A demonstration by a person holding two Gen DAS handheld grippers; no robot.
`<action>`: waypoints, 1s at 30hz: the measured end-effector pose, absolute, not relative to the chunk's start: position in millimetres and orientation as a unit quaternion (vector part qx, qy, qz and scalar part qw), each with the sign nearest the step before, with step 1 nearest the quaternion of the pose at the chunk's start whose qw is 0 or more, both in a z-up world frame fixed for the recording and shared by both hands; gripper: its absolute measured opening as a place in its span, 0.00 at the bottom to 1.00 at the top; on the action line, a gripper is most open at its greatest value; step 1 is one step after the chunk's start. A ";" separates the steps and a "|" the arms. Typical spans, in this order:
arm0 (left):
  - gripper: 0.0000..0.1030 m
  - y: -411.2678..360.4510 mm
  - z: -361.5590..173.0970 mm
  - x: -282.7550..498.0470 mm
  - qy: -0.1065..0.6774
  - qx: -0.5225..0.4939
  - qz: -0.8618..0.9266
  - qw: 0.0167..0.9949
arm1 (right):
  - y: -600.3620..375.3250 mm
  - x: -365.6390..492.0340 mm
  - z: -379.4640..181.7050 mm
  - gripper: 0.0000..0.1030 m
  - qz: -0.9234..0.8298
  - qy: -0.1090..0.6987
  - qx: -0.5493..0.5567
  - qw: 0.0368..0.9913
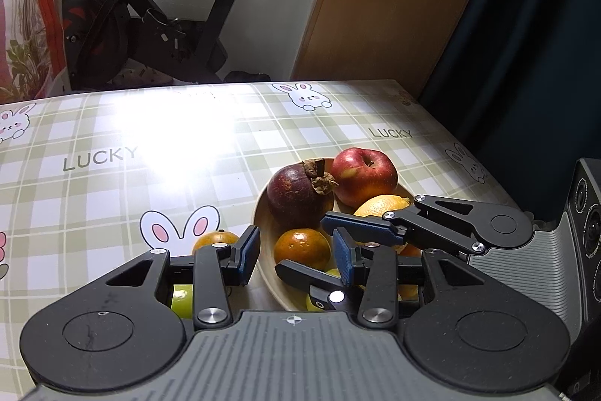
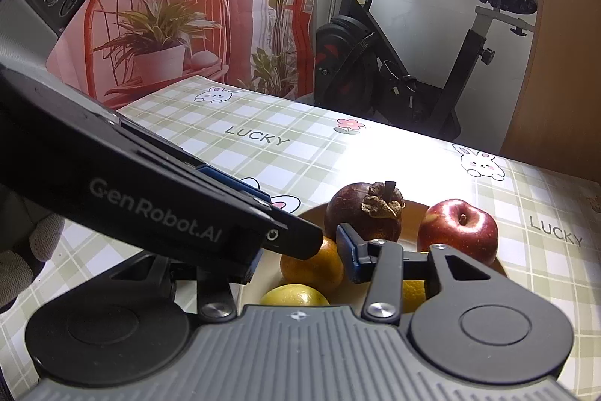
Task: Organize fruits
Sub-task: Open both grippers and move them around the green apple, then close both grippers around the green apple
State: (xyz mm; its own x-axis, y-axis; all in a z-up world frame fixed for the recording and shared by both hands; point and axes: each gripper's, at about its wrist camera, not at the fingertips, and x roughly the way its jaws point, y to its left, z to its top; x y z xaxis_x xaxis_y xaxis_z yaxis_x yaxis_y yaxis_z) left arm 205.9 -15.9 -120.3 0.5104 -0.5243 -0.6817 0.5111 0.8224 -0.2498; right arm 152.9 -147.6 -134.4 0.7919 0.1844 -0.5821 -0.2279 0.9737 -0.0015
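Here I see both tongs hanging over a shallow cream bowl [image 1: 263, 209] on the desk [image 1: 112, 183], which wears a green plaid cloth printed with rabbits and the word LUCKY. My left tongs [image 1: 296, 256] stand spread wide with nothing between the blue pads; one pad sits outside the bowl's rim, the other above the fruit. My right tongs [image 2: 296, 252] are spread too and hold nothing, though the left tool's finger crosses in front of them in the right wrist view.

In the bowl lies a dark purple mangosteen [image 1: 298, 200] with a dry brown calyx, touching a glossy red apple [image 1: 364, 181] that shows a yellow patch. In front of them sits an orange tangerine [image 1: 302, 248] with a greenish tinge, and beside it a yellow citrus [image 1: 379, 205] (partly hidden by the right tool). A pale yellow-green fruit [image 2: 295, 295] rests at the near rim. Another tangerine [image 1: 216, 238] lies on the cloth just outside the bowl, and something green [image 1: 183, 299] peeks under my left tool.
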 end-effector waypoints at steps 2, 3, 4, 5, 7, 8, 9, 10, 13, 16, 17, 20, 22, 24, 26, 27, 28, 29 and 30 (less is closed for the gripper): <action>0.43 -10.6 -115.9 205.4 0.390 -0.008 -0.295 0.872 | -145.9 151.8 -132.4 0.45 0.113 0.300 -0.035 0.947; 0.43 -6.3 -112.9 205.4 0.386 -0.009 -0.293 0.875 | -144.8 151.4 -131.6 0.45 0.115 0.299 -0.035 0.947; 0.43 -1.8 -110.3 206.4 0.383 -0.012 -0.289 0.877 | -143.9 151.1 -130.5 0.45 0.116 0.297 -0.036 0.947; 0.43 3.8 -107.8 208.1 0.380 -0.017 -0.285 0.880 | -143.0 150.7 -129.8 0.45 0.118 0.295 -0.036 0.947; 0.43 16.1 -103.6 212.2 0.376 -0.031 -0.272 0.885 | -140.9 150.4 -128.6 0.45 0.121 0.294 -0.037 0.947; 0.43 22.0 -102.2 214.3 0.376 -0.037 -0.267 0.887 | -139.4 150.7 -128.5 0.45 0.122 0.294 -0.038 0.947; 0.43 27.7 -101.4 217.0 0.375 -0.043 -0.262 0.888 | -138.4 150.7 -128.1 0.45 0.124 0.293 -0.039 0.947; 0.43 32.8 -101.0 218.9 0.376 -0.046 -0.256 0.890 | -137.4 150.8 -127.8 0.45 0.126 0.293 -0.038 0.947; 0.43 43.5 -102.9 224.2 0.381 -0.051 -0.244 0.890 | -133.6 150.9 -127.7 0.45 0.134 0.288 -0.037 0.948; 0.43 45.9 -107.8 227.3 0.388 -0.053 -0.241 0.888 | -128.3 153.6 -129.0 0.45 0.142 0.290 -0.038 0.946; 0.43 46.2 -109.9 227.7 0.390 -0.053 -0.241 0.887 | -126.7 155.1 -129.5 0.45 0.145 0.291 -0.040 0.945; 0.43 47.2 -115.1 226.8 0.394 -0.058 -0.244 0.884 | -121.6 160.2 -131.8 0.45 0.150 0.294 -0.047 0.943; 0.44 49.1 -118.9 226.4 0.396 -0.059 -0.246 0.882 | -119.2 163.2 -133.8 0.45 0.152 0.297 -0.050 0.941; 0.44 52.3 -122.2 224.5 0.401 -0.060 -0.249 0.879 | -117.9 163.6 -133.9 0.45 0.156 0.298 -0.047 0.941; 0.44 56.1 -128.6 225.0 0.411 -0.064 -0.249 0.875 | -115.8 161.8 -134.8 0.45 0.164 0.298 -0.043 0.939; 0.45 58.4 -131.7 225.3 0.416 -0.068 -0.249 0.872 | -114.2 160.8 -135.6 0.45 0.170 0.300 -0.041 0.938; 0.45 60.9 -135.5 225.7 0.422 -0.073 -0.249 0.869 | -111.7 159.9 -136.9 0.45 0.178 0.302 -0.042 0.936; 0.45 64.2 -141.0 225.7 0.430 -0.080 -0.250 0.864 | -109.0 159.1 -138.6 0.45 0.187 0.306 -0.044 0.932; 0.46 66.2 -145.2 225.9 0.438 -0.084 -0.251 0.859 | -106.0 158.1 -140.3 0.45 0.194 0.308 -0.047 0.930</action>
